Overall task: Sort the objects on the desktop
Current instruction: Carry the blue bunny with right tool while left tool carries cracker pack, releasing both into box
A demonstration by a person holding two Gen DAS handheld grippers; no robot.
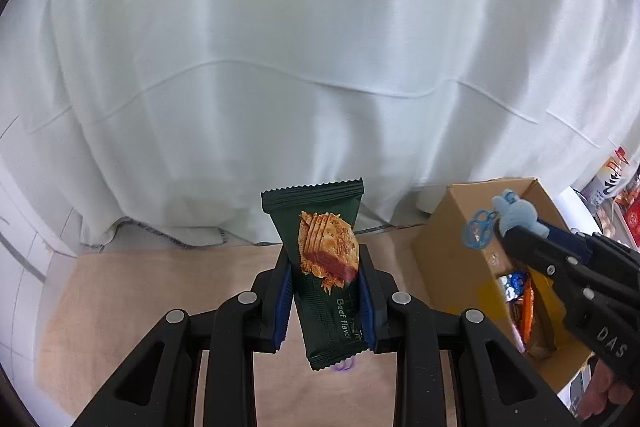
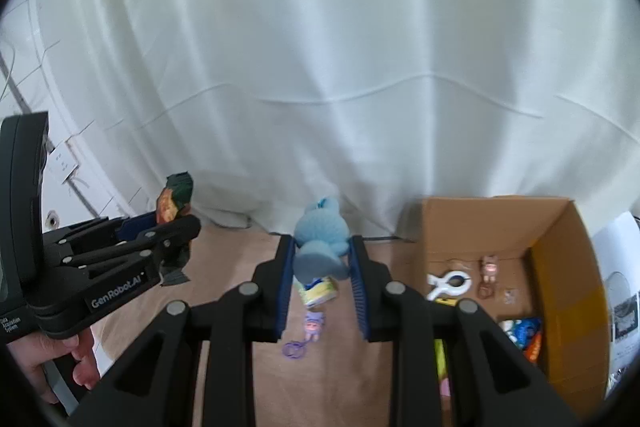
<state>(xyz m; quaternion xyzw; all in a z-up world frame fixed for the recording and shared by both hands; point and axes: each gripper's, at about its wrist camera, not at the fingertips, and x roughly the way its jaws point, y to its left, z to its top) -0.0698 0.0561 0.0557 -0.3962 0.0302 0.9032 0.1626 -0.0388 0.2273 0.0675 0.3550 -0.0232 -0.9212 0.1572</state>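
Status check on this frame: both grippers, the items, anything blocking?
Left hand-held gripper shut on green snack packet. Right hand-held gripper shut on blue plush toy. Cardboard box open, path unobstructed.

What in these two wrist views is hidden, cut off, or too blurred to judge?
- Open cardboard box: left wrist view, contents largely hidden by the right gripper; right wrist view, near part hidden by that gripper's own frame.
- Dark green beef-flavour snack packet: right wrist view, mostly hidden behind the left gripper.
- Small purple charm on the table: too blurred to identify.
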